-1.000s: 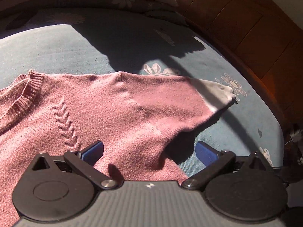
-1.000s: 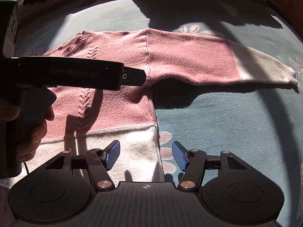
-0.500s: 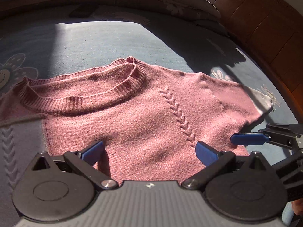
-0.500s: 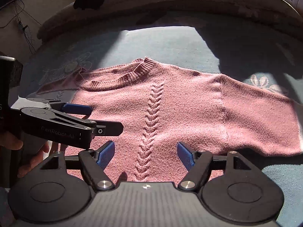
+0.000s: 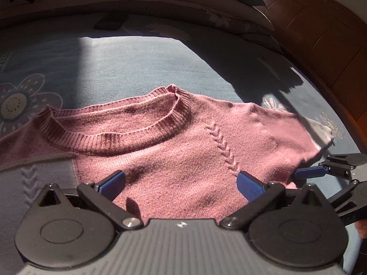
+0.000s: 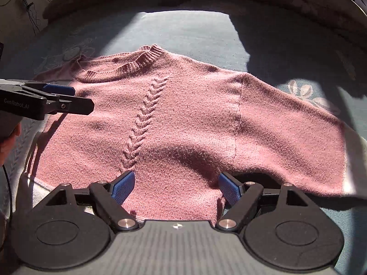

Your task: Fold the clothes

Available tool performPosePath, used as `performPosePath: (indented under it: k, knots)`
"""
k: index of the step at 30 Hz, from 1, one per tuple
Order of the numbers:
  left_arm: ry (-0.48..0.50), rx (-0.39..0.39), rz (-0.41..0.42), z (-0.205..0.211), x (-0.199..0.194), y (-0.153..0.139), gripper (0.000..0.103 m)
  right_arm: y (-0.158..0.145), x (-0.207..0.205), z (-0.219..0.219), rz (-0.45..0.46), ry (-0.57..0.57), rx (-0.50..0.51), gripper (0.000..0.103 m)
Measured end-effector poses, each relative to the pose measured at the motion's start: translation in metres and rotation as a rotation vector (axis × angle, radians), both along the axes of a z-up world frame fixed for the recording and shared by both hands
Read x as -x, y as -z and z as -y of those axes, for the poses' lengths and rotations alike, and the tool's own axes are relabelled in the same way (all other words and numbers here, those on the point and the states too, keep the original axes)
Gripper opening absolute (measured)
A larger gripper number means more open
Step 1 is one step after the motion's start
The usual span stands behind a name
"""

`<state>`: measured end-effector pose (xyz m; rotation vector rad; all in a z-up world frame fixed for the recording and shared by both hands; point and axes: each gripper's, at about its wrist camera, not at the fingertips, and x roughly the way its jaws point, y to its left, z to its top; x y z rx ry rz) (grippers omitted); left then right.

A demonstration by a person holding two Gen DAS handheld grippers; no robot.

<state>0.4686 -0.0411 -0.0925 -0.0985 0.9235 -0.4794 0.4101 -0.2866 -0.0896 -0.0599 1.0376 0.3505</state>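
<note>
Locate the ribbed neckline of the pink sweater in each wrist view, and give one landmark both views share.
Left wrist view: the neckline lies left of centre, above the left gripper and its fingers.
Right wrist view: the neckline sits upper left, beyond the right gripper.
Shared landmark: the braided cable stitch running down from the collar.

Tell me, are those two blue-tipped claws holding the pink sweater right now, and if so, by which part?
Nothing is held. Both the left gripper and the right gripper stand open over the pink sweater, which lies flat on the bed; the right's jaws have just been opening.
</note>
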Motion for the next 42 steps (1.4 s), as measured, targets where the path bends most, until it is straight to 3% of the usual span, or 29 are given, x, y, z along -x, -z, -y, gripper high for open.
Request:
performPosePath:
  k: [6,9,11,15,17,20,24,28,33,36,42]
  knots:
    - [-0.066,-0.043,-0.019,-0.035,0.020,-0.001,0.102,0.007,-0.022,-0.061,0.042,-0.151,-0.088,0.088]
    - [-0.092,-0.048,-0.063,-0.052,0.028,0.017,0.102,0.025,-0.029,-0.076,0.007,-0.187,-0.070,0.088]
    - [-0.082,-0.076,-0.037,-0.060,0.036,0.022,0.102,0.029,-0.027,-0.071,0.011,-0.181,-0.019,0.089]
    - [-0.045,-0.157,-0.016,-0.074,0.053,0.023,0.102,0.030,-0.020,-0.043,-0.044,-0.131,0.036,0.103]
    - [-0.068,-0.183,-0.048,-0.081,0.057,0.021,0.102,0.032,-0.016,-0.033,-0.075,-0.116,0.077,0.103]
    - [-0.111,-0.150,-0.067,-0.093,0.053,0.010,0.102,0.022,-0.018,-0.036,-0.102,-0.113,0.108,0.103]
    - [-0.141,-0.117,-0.003,-0.100,0.032,-0.004,0.102,-0.002,-0.031,-0.056,0.004,-0.112,0.045,0.103]
    - [-0.234,-0.116,0.037,-0.103,0.005,0.001,0.102,0.002,-0.064,-0.087,0.073,-0.103,0.049,0.103]
    - [-0.357,-0.237,0.021,-0.105,-0.014,0.022,0.102,0.018,-0.084,-0.091,0.087,0.020,0.066,0.103]
    - [-0.385,-0.259,0.032,-0.110,-0.016,0.029,0.102,0.031,-0.089,-0.082,0.049,0.078,0.048,0.103]
    - [-0.424,-0.267,0.067,-0.113,-0.033,0.033,0.102,0.040,-0.118,-0.075,0.114,0.151,0.027,0.103]
